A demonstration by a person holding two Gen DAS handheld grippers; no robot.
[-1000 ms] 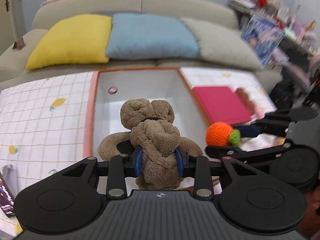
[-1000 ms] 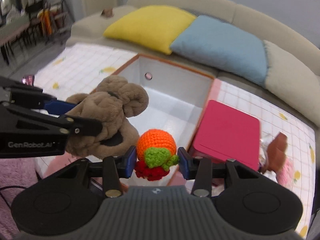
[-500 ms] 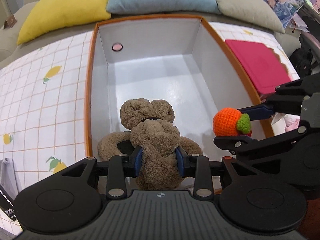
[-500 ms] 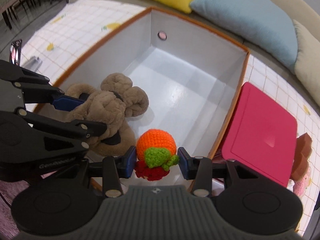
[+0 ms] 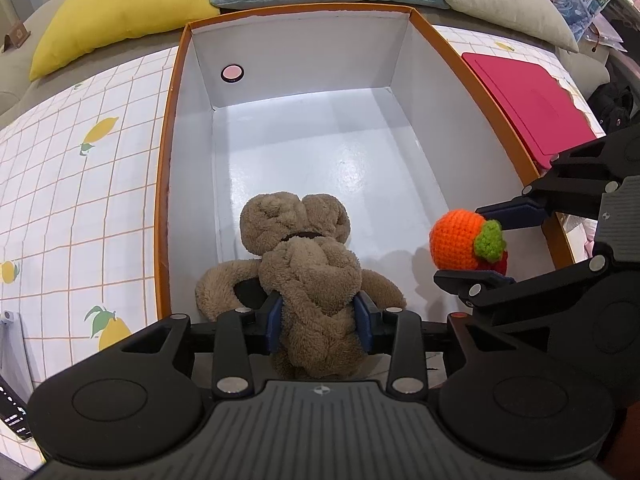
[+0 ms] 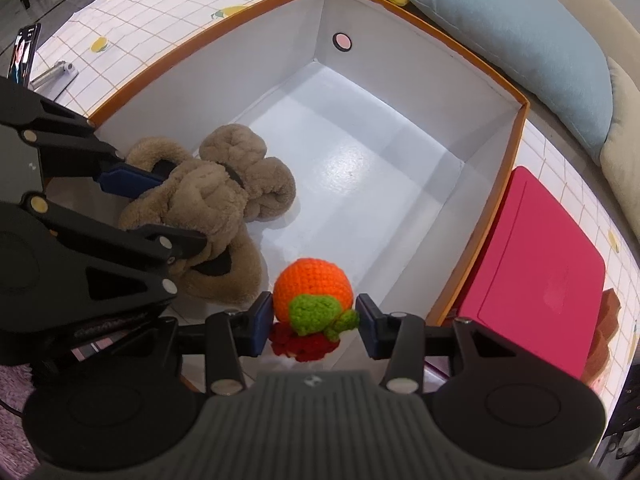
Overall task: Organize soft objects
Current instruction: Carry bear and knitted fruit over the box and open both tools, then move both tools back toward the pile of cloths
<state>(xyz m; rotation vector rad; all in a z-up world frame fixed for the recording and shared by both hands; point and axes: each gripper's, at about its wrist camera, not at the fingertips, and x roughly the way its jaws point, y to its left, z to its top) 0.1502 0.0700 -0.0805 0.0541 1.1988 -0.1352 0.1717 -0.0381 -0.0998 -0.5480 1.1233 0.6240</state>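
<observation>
Both toys have dropped lower into the box since the earlier frame | brown plush bear near-left inside white box, clamped in left tool, jaws just easing wider | orange crochet ball right of it, clamped in right tool | pink lid right of box

Brown plush toy; orange crocheted ball.

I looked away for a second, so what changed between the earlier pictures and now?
Both hand-held grippers tipped down and sank into the white box. The left hand-held gripper lowered the brown plush toy, its jaws just easing open; the right lowered the orange crochet toy. Neither toy was let go.
</observation>
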